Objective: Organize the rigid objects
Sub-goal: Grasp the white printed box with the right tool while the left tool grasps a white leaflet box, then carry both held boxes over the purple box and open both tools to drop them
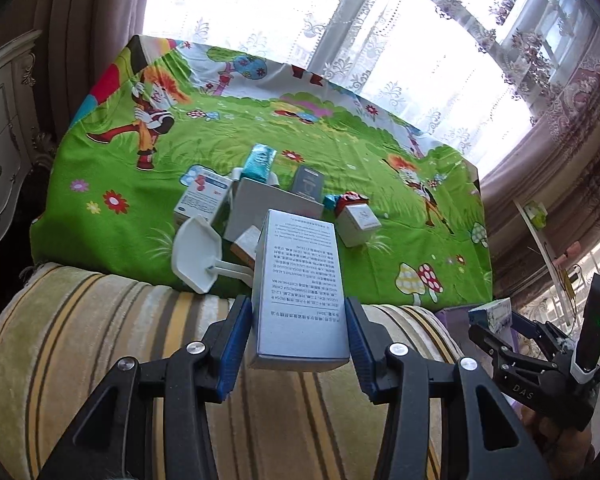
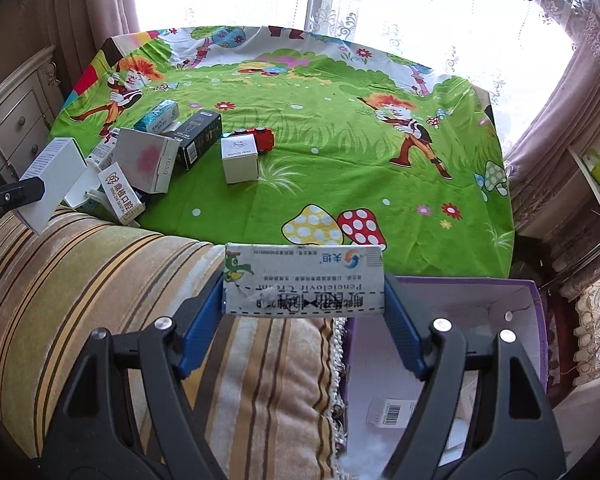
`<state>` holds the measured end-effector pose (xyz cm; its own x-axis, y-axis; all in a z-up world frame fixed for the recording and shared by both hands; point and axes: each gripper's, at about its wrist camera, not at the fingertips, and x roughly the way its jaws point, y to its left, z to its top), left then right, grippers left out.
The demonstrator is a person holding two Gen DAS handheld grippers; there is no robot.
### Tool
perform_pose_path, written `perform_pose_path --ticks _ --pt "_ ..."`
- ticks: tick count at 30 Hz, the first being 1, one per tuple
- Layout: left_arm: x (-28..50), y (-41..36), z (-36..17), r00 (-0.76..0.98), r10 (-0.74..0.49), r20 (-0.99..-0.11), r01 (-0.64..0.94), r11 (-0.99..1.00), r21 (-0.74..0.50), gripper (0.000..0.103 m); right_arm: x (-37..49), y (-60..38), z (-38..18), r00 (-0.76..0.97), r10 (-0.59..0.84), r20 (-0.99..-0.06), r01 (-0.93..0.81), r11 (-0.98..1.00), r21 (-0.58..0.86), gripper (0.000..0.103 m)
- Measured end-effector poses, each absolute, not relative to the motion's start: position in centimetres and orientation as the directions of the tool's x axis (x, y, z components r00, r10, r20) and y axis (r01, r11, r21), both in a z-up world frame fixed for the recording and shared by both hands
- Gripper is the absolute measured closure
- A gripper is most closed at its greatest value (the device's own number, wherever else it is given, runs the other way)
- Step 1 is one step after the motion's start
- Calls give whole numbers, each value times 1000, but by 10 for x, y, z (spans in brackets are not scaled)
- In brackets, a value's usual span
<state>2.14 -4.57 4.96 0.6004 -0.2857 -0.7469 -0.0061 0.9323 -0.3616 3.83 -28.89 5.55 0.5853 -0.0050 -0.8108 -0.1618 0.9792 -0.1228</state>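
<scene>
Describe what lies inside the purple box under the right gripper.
Inside the purple box: a white barcoded carton on its pale floor. The right gripper, holding the cream box, covers the near part.

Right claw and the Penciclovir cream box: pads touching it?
Touching. The right wrist view shows both blue pads of the right claw pressed flat against the ends of the cream box, no gap visible on either side.

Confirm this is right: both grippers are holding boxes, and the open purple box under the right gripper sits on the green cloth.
One thing is wrong. The purple box is not on the green cloth; it sits off its near edge, beside the striped cushion, as the right wrist view shows. The left gripper and right gripper do each hold a box.
</scene>
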Motion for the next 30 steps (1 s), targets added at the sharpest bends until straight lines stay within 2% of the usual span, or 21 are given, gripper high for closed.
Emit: perform_pose_path --ticks 14,30 --pt "11 -142 47 460 -490 -741 245 872 -425 55 7 -362 53 576 -144 -804 29 987 -156 25" --pt "8 -222 46 342 -577 -742 414 801 -432 55 -11 -418 57 573 -201 -795 168 978 -126 25"
